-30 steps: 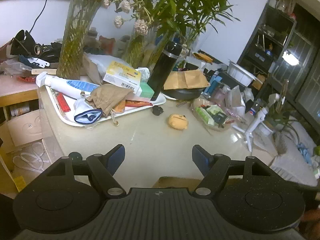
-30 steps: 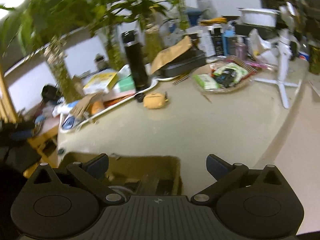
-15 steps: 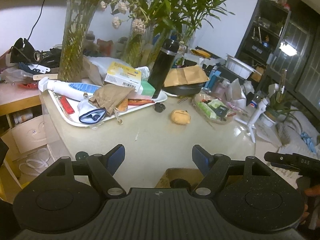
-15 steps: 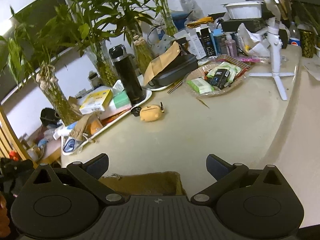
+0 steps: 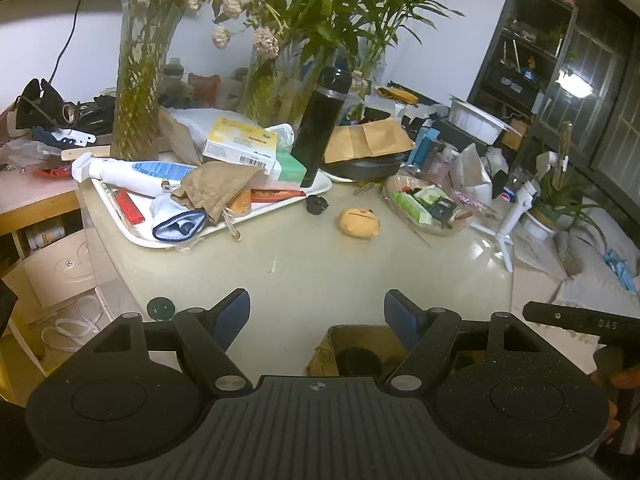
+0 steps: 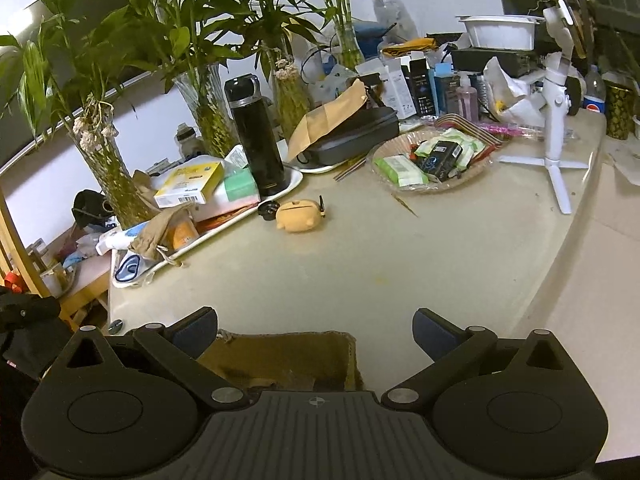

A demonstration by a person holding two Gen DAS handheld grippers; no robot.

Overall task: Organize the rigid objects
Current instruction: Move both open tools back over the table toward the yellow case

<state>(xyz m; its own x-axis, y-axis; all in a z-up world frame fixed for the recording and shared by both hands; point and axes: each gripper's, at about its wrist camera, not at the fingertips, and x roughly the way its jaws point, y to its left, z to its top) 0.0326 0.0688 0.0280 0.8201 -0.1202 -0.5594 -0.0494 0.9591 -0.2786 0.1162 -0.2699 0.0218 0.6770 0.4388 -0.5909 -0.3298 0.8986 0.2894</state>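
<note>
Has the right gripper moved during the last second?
Yes. The right gripper has pulled back and levelled out: against the black bottle, more of the table now shows, and the cardboard box sits nearer its fingers.

A broad bare stretch of the beige tabletop [image 6: 360, 272] lies open ahead. An open brown cardboard box [image 6: 280, 356] sits at its near edge; the cluttered white tray [image 5: 168, 236], small yellow pouch [image 6: 298, 216], clear snack dish [image 6: 432, 188] and white tripod [image 6: 556, 160] bound the far side.
</note>
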